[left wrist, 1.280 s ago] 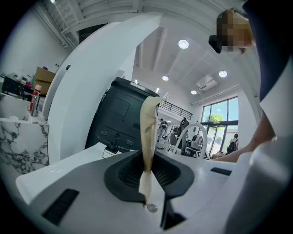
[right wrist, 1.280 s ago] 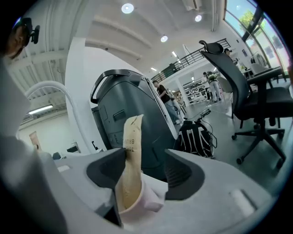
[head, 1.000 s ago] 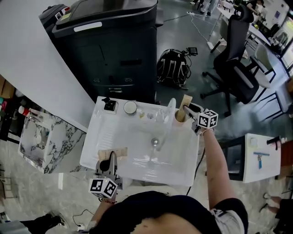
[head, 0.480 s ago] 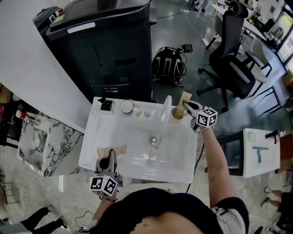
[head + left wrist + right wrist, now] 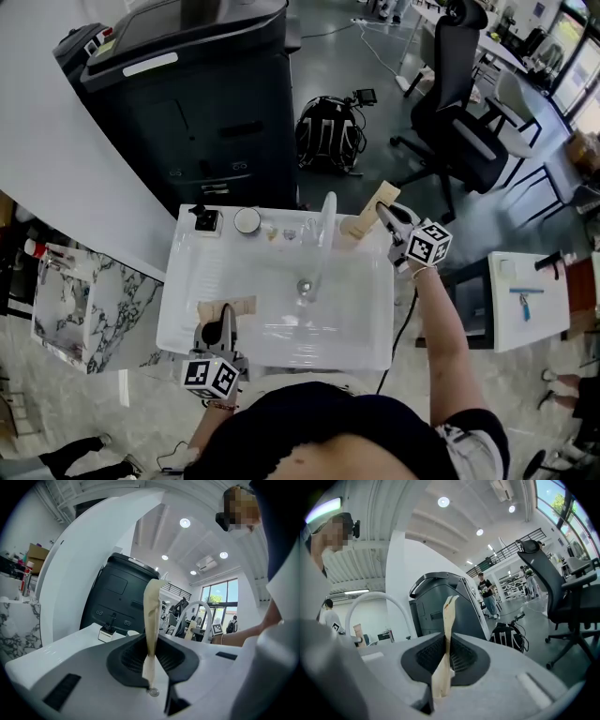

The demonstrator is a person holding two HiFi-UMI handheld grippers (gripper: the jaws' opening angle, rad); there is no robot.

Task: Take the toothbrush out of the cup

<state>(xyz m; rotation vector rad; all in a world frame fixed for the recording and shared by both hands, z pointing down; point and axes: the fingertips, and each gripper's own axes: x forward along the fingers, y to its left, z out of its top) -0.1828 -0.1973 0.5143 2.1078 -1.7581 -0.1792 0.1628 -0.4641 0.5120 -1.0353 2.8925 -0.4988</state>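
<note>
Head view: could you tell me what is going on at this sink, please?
A person stands at a white sink with a gripper in each hand. The right gripper has just closed on a beige toothbrush and holds it up at the far right corner, beside the faucet. The left gripper is shut on a flat beige piece at the front left rim.
</note>
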